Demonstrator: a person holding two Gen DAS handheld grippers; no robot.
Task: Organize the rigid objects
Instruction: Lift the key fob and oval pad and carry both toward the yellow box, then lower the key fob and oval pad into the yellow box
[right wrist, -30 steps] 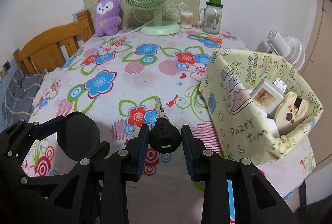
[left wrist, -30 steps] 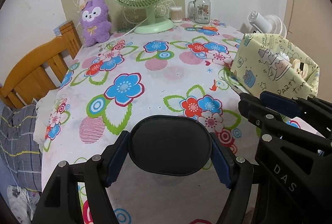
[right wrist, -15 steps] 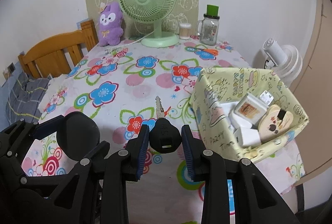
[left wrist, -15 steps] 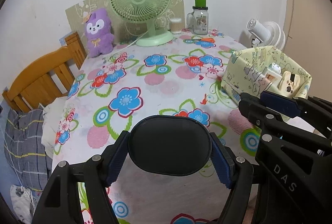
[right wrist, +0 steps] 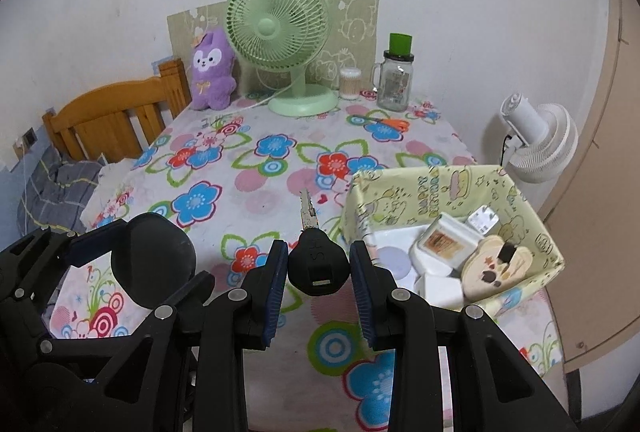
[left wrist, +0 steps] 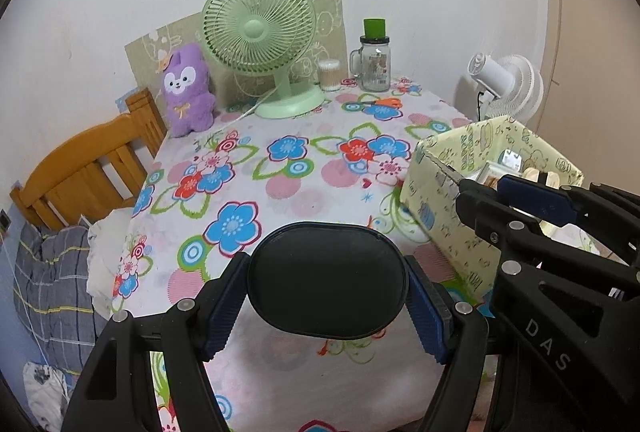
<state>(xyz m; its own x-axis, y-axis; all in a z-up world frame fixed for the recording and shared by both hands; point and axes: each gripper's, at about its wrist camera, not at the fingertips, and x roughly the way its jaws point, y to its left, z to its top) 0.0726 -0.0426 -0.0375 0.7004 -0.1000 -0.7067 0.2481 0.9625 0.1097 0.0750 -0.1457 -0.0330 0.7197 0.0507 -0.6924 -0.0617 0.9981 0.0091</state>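
Item: key [right wrist: 315, 259], pinched by head in my right gripper [right wrist: 319, 264], box [right wrist: 532, 216] just to its right. Left gripper [left wrist: 326, 294] clamps black case [left wrist: 327, 278]. Risk: key pivots, blade snags box rim.

The worktop [right wrist: 280, 187] is covered by a white cloth printed with blue, red and pink flowers. At its far edge, against the wall, stand a purple plush [right wrist: 212, 69], a green fan [right wrist: 280, 31] on a round base, a small tub of cotton swabs [right wrist: 350, 83] and a glass jar [right wrist: 396, 83] with a green lid, all in a row. The fan's white cord [right wrist: 256, 103] trails on the cloth toward the plush. At the near right sits a yellow paper box [right wrist: 440, 191] holding small items.
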